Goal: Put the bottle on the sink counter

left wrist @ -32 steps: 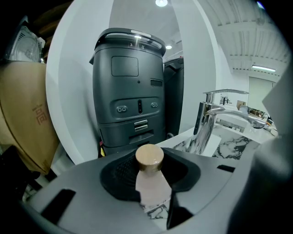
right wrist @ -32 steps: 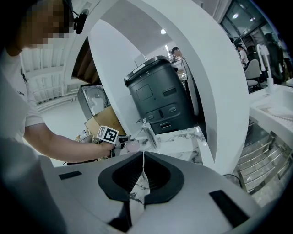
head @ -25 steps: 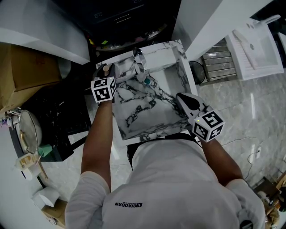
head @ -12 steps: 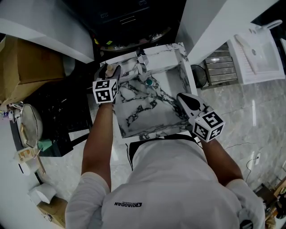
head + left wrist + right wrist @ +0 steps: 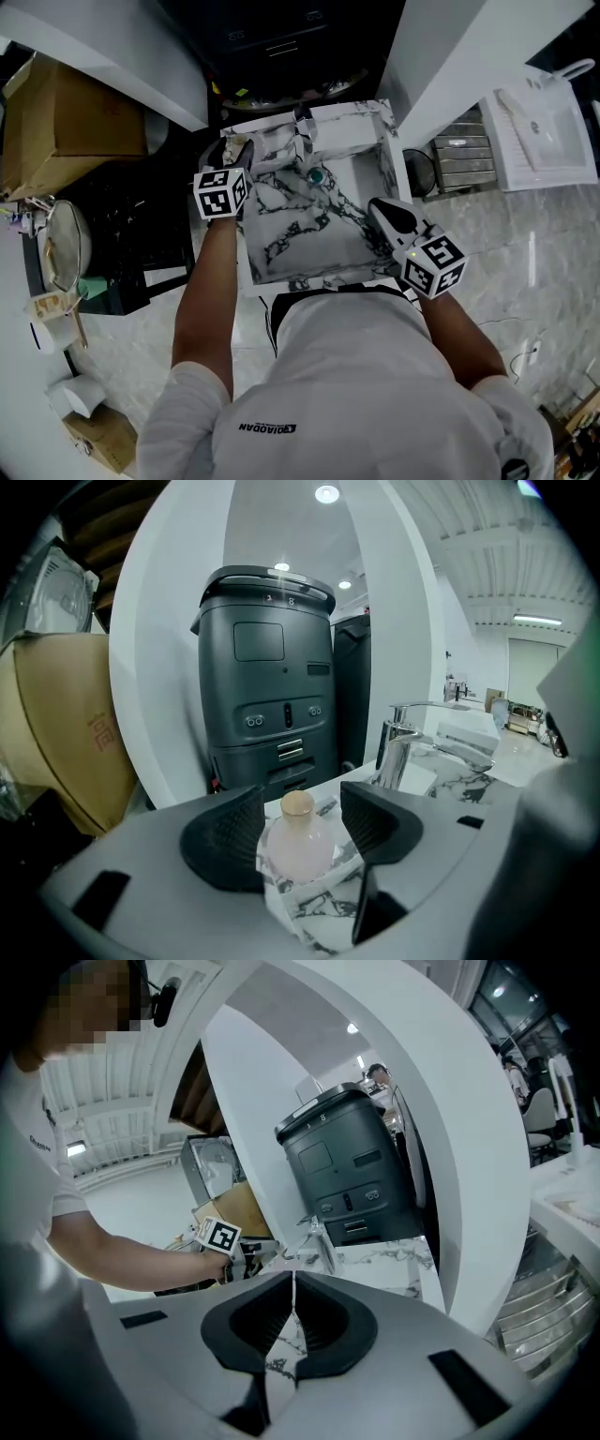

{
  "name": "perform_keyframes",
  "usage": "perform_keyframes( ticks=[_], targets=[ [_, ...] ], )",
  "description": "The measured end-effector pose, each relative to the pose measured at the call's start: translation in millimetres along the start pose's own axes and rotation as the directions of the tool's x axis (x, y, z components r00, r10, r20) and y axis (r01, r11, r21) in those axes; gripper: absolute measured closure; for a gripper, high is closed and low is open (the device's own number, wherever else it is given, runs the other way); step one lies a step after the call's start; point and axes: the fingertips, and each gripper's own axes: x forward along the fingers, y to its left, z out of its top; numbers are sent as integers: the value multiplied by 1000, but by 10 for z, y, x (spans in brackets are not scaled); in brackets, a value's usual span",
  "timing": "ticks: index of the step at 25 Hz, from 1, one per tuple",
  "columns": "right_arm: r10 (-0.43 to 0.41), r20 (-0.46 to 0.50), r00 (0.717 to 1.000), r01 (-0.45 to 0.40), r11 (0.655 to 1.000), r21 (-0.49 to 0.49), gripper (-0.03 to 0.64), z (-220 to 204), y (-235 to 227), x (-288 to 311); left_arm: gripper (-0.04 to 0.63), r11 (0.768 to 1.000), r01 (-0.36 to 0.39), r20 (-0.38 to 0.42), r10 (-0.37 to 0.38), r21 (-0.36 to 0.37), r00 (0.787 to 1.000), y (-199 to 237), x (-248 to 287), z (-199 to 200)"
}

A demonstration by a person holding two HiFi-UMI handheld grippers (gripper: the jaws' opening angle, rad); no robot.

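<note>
We log bright, even overhead light. Ceiling spots (image 5: pixel 326 493) flare white. Both gripper views bow hard at the edges, and the head view's floor (image 5: pixel 531 246) carries streaks of glare.

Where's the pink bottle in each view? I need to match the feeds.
Head view: bottle, small, at the upper left corner of the marble counter.
Left gripper view: bottle at bottom centre, between the open jaws.
Right gripper view: too small to make out.
Shared landmark: the dark grey machine behind the counter.
</note>
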Motion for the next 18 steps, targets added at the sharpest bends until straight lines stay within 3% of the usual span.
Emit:
perform_keyframes(
  ticks=[10, 15, 18],
  targets=[
    [79, 63, 995, -81, 996, 29, 574, 200, 127, -73, 351, 989, -19, 74, 30, -144, 997, -80, -491, 178],
    [146, 85, 986, -149, 988, 31, 575, 304, 239, -97, 458, 982, -12, 119, 35, -191, 992, -215, -837, 299],
    [171, 106, 979, -173, 985, 11, 575, 381, 317, -122, 549, 965, 5, 101, 23, -263, 995, -316, -999, 303]
  ],
)
